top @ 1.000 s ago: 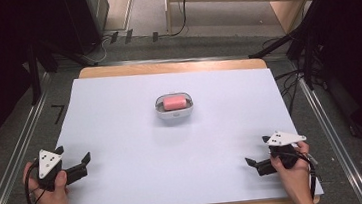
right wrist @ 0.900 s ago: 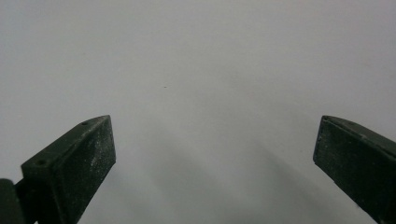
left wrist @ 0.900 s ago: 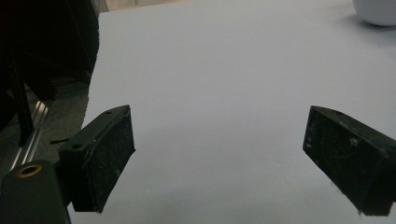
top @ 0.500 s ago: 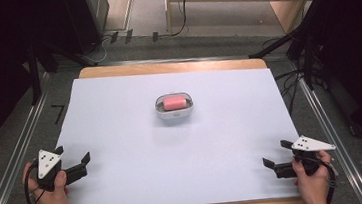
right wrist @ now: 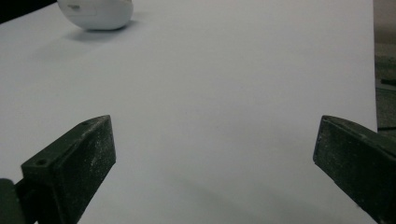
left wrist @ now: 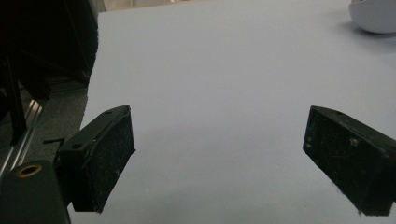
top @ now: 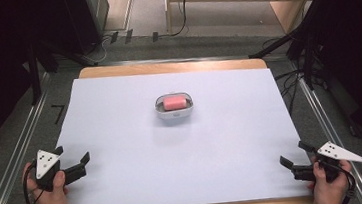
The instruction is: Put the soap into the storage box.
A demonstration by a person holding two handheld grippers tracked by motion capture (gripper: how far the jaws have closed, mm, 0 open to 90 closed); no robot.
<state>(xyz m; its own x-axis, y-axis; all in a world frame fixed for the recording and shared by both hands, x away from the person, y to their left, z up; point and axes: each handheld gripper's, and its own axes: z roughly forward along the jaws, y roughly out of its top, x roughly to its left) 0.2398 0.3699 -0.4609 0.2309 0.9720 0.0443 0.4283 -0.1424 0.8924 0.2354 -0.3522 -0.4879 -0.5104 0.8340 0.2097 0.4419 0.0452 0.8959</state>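
A small white dish [top: 175,114] holding a pink bar [top: 174,102] sits near the middle of the white table sheet [top: 120,118]. My left gripper [top: 73,157] rests at the front left corner, open, with nothing between its jaws. At the front right corner my right gripper [top: 295,154] is open and empty too. The dish [left wrist: 376,17] shows at the top right of the left gripper view, far beyond the left gripper [left wrist: 219,158]. In the right gripper view the dish [right wrist: 95,14] lies at the top left, well ahead of the right gripper [right wrist: 215,163].
The sheet covers a wooden table [top: 170,67] whose back edge shows. Metal rails [top: 14,163] run along both sides on the floor. Cables [top: 292,78] and dark stands crowd the floor to the right and back left.
My right gripper has drawn back toward the front right corner of the table. The left gripper and the dish have stayed put.
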